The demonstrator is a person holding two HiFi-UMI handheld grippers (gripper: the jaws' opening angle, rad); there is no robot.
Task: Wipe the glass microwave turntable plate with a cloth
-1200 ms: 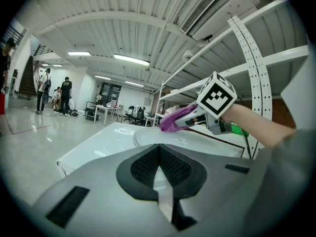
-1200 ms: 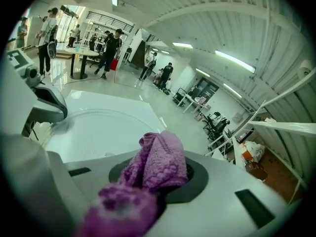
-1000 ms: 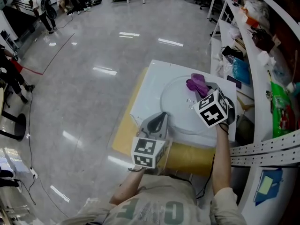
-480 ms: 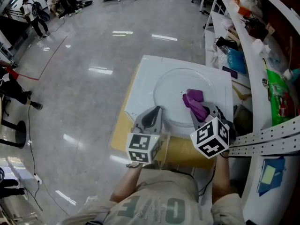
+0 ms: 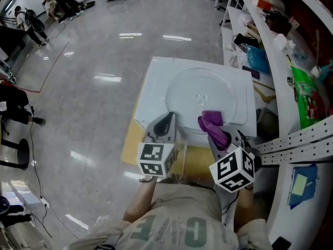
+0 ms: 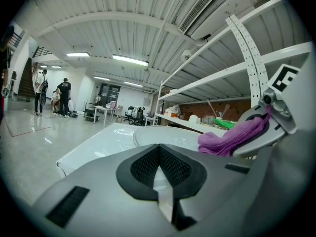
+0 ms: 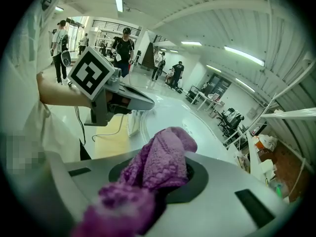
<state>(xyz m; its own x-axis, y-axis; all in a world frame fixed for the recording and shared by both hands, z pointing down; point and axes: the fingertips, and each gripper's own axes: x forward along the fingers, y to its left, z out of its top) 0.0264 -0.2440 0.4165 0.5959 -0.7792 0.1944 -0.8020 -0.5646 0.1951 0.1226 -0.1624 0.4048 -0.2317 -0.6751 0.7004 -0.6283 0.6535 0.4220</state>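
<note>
The plate [image 5: 192, 95] lies flat on a white top [image 5: 156, 82]. The purple cloth [image 5: 212, 123] is clamped between the right gripper's [image 5: 217, 134] jaws and bunches past their tips onto the plate's near rim. The left gripper [image 5: 167, 120] sits at that rim with its jaws together.

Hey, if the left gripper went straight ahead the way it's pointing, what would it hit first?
Most likely the near rim of the glass turntable plate, which lies just ahead of the left gripper and its shut tongs, on the white top. Depth is hard to judge.
</note>
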